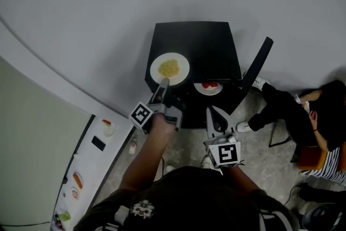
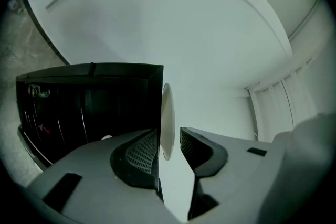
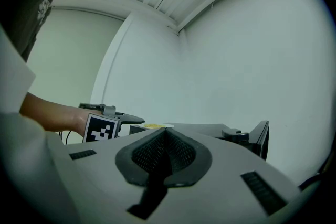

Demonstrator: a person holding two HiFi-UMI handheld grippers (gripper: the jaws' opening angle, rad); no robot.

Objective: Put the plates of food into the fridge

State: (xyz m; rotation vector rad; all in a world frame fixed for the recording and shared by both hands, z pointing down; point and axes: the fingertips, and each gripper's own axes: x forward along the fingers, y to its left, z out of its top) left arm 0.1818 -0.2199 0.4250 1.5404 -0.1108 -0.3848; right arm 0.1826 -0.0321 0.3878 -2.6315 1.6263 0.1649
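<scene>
A white plate of yellow food point(image 1: 169, 68) rests on the front left of the black mini fridge's top point(image 1: 208, 43). My left gripper point(image 1: 164, 83) reaches its near rim. In the left gripper view that plate point(image 2: 167, 113) shows edge-on between the jaws of the left gripper point(image 2: 169, 147), which stand open with a gap beside the rim. A second plate with red food point(image 1: 208, 87) lies inside the fridge, below the top's front edge. My right gripper point(image 1: 212, 112) hovers in front of the fridge, shut and empty, as the right gripper point(image 3: 165, 136) shows in its own view.
The fridge door point(image 1: 258, 64) stands open to the right. A seated person point(image 1: 303, 111) is on the floor's right side. A white panel with small items point(image 1: 92, 157) runs along the lower left, with a small bottle point(image 1: 133, 145) on the floor beside it.
</scene>
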